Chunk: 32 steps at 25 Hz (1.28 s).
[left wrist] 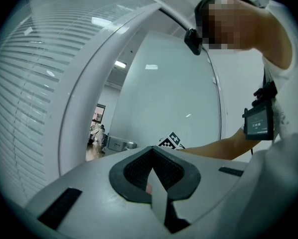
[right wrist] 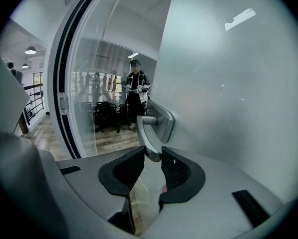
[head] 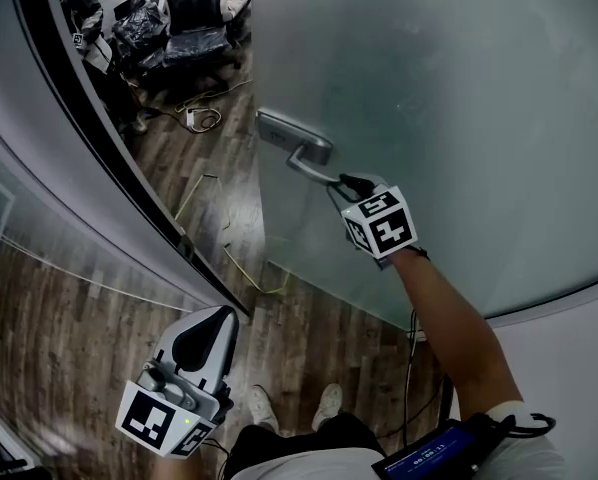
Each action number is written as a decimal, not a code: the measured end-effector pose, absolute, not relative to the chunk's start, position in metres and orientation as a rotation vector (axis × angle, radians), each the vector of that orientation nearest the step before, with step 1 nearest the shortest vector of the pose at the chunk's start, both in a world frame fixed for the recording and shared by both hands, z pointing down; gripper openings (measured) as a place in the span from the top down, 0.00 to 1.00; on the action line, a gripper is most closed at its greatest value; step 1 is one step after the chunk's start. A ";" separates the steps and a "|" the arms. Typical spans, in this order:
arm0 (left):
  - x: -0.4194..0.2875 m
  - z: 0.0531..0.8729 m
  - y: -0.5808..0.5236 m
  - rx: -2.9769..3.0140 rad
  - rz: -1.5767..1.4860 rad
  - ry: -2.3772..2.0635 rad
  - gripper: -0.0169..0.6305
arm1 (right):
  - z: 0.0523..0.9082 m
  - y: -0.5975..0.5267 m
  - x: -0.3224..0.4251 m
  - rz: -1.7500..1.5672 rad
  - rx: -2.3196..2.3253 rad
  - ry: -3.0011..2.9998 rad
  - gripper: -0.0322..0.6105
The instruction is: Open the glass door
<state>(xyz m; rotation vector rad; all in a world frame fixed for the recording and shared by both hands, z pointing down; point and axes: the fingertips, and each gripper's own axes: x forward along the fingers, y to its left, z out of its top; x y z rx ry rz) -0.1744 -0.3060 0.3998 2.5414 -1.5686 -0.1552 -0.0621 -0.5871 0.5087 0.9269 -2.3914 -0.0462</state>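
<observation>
The frosted glass door [head: 459, 98] stands ajar, with a gap between its edge and the black door frame [head: 109, 138]. Its silver lever handle [head: 304, 163] points down and to the right. My right gripper [head: 351, 183] is shut on the tip of that handle; in the right gripper view the handle [right wrist: 146, 133] sits pinched between the two dark pads of the right gripper [right wrist: 152, 158]. My left gripper [head: 214, 318] hangs low at the left, away from the door, shut with nothing in it. The left gripper view shows its closed jaws [left wrist: 153, 156] facing the door [left wrist: 164, 103].
Beyond the gap are office chairs wrapped in black plastic [head: 189, 23] and loose cables on the wood floor [head: 204, 118]. A person [right wrist: 136, 91] stands in the room behind the glass. A glass wall with blinds [left wrist: 34, 73] runs along the left. My shoes [head: 294, 403] are near the doorway.
</observation>
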 end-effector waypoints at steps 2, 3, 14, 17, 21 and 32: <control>-0.169 0.390 -0.318 2.534 -0.151 -1.575 0.97 | 0.501 -0.607 -0.055 -0.043 0.940 -2.388 0.78; -0.165 0.383 -0.327 2.528 -0.147 -1.578 0.97 | 0.494 -0.621 -0.050 -0.035 0.947 -2.387 0.78; -0.152 0.371 -0.371 2.521 -0.117 -1.596 0.97 | 0.481 -0.690 -0.030 0.020 1.023 -2.376 0.78; -0.147 0.373 -0.386 2.530 -0.112 -1.597 0.97 | 0.481 -0.705 -0.025 0.012 1.042 -2.370 0.78; -0.139 0.377 -0.398 2.533 -0.109 -1.597 0.97 | 0.485 -0.724 -0.016 0.033 1.059 -2.369 0.78; -0.140 0.369 -0.388 2.518 -0.117 -1.617 0.97 | 0.476 -0.764 0.003 0.076 1.145 -2.321 0.79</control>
